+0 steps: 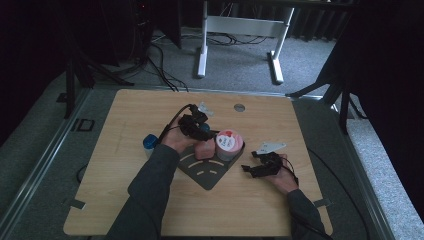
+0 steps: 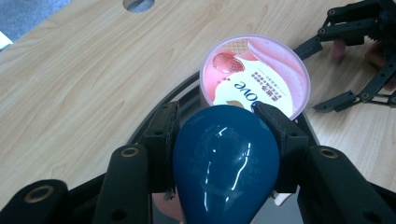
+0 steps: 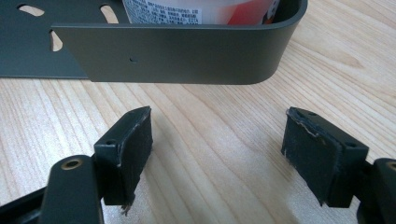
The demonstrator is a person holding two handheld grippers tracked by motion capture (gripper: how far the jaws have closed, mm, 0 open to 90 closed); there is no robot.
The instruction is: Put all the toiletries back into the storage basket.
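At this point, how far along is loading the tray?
Done: the pink tub already stands in the dark tray. In hand: the left gripper is shut on a blue egg-shaped object above the tray. Left: setting it down. The right gripper waits open.

Dark grey long sleeves [image 1: 150,190] are worn on both forearms. The left gripper [image 2: 219,122] is built of black linked bars, with brass-ringed screw holes set in them. The right gripper [image 3: 219,154] is fitted with worn, frayed black pads [image 3: 314,151]. A black cable [image 1: 170,125] is attached.
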